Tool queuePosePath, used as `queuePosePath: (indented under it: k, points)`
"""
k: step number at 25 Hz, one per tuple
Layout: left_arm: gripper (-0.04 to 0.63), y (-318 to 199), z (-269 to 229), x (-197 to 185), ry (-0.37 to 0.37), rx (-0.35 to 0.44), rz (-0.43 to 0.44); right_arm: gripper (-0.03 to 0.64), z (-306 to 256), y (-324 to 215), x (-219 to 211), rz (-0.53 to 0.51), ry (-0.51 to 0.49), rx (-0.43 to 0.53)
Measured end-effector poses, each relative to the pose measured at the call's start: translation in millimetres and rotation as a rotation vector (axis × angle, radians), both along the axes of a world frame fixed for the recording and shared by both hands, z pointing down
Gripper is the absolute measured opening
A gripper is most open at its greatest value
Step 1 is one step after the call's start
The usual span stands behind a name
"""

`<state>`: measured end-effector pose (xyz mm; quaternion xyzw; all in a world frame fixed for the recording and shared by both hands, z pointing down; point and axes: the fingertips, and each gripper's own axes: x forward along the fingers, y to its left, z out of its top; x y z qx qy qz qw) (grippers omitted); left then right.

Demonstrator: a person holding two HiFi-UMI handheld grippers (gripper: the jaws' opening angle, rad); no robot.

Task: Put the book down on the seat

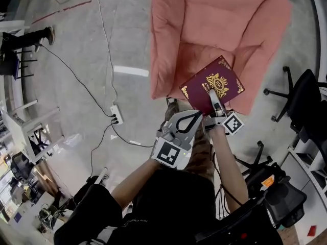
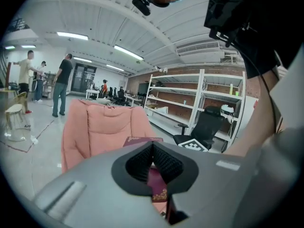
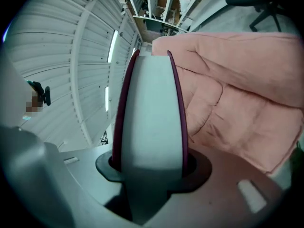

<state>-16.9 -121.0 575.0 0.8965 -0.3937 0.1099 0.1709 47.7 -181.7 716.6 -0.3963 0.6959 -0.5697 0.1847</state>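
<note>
The book (image 1: 212,86) sits over the front of the armchair (image 1: 219,19) seat, its near edge clamped between the jaws of the right gripper (image 1: 212,95). The left gripper (image 1: 194,119) lies just left of that, beside the book's near corner. On the floor (image 1: 102,45) to the left lies a power strip (image 1: 116,115). An office chair (image 1: 301,96) stands right of the armchair, and a person (image 1: 25,37) is at far left.

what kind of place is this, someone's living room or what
Probably a big workshop or lab hall, not a home: a bare concrete floor with a power strip lying on it, tall white metal shelving, and a black office chair standing about.
</note>
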Motion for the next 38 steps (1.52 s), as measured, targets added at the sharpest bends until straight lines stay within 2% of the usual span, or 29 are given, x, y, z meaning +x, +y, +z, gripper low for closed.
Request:
queuePosePath:
  k: [9,15,20,23,26,29,35,38]
  points:
    - [-0.002,20.8,55.2,2.2,0.035,-0.07,-0.025,0.227,81.9,10.6,5.4,0.012,0.022,-0.054]
    - [-0.002,15.0,97.1,-16.1,0.018,-0.134,-0.105,0.227,121.1,12.7,9.0,0.05,0.018,-0.084]
    - [-0.002,20.8,123.4,-13.1,0.02,-0.157,-0.111,0.227,141.7,13.6,4.5,0.031,0.007,-0.082]
    - [0.0,29.9,140.7,-17.0,0.022,-0.207,-0.14,0.227,156.8,11.4,-0.8,0.013,0.012,-0.087]
    - [-0.002,45.4,156.4,-24.9,0.024,-0.282,-0.178,0.227,171.1,5.4,-2.2,0.013,0.013,-0.091]
    - [-0.002,52.5,163.9,-30.0,0.017,-0.29,-0.171,0.227,181.8,-2.5,-1.7,0.036,0.013,-0.099]
    - [-0.002,54.7,177.7,-47.7,0.0,-0.351,-0.212,0.227,196.9,-26.4,2.2,0.056,0.038,-0.092]
    - [0.0,54.2,182.7,-50.6,0.021,-0.383,-0.239,0.227,207.3,-45.1,10.1,0.082,0.026,-0.092]
